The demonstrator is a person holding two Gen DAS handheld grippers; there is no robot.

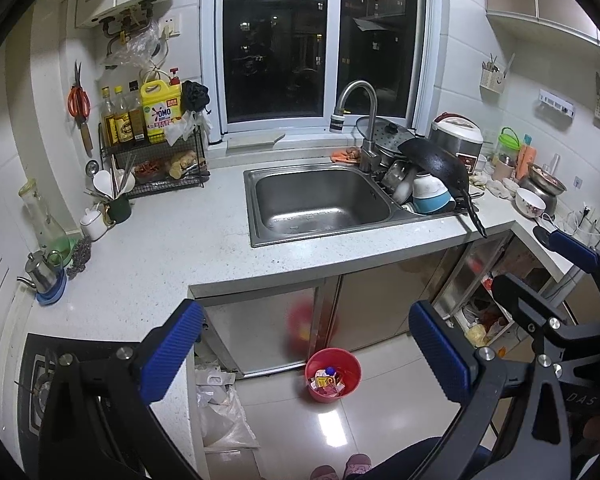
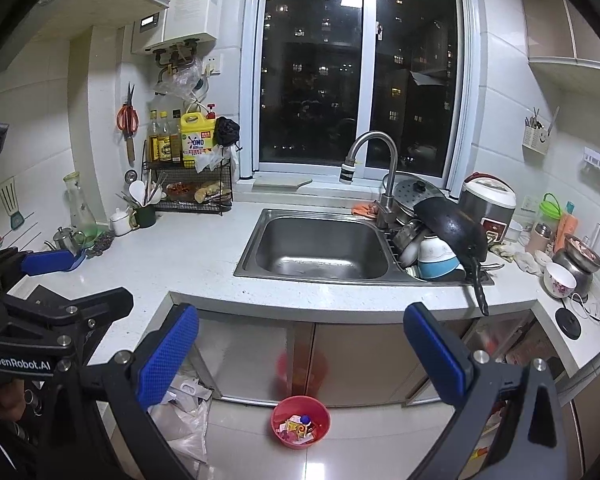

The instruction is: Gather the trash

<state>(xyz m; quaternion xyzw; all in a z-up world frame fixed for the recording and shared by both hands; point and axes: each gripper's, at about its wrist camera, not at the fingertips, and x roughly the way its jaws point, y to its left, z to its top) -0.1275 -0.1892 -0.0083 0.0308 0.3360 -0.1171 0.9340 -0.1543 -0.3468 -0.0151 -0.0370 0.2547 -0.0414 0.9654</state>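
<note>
A red bin point(image 1: 353, 369) point(image 2: 279, 414) stands on the tiled floor in front of the sink cabinet, holding colourful wrappers point(image 1: 327, 384) point(image 2: 300, 428). My left gripper point(image 1: 306, 356) hangs open high above the floor, with nothing between its blue pads point(image 1: 172, 356). My right gripper point(image 2: 302, 360) is also open and empty, with the bin showing far below between its fingers. Each gripper shows at the edge of the other's view: the right gripper point(image 1: 540, 270) and the left gripper point(image 2: 74, 280). Crumpled white scraps point(image 1: 496, 188) point(image 2: 520, 258) lie on the right counter.
An L-shaped white counter point(image 1: 172, 248) holds a steel sink point(image 1: 320, 200), stacked dishes with a black pan point(image 1: 440, 164), a rice cooker point(image 1: 456, 136) and a bottle rack point(image 1: 152, 132). White plastic bags point(image 1: 220, 412) sit on the floor at the left. A person's slippers point(image 1: 340, 470) show below.
</note>
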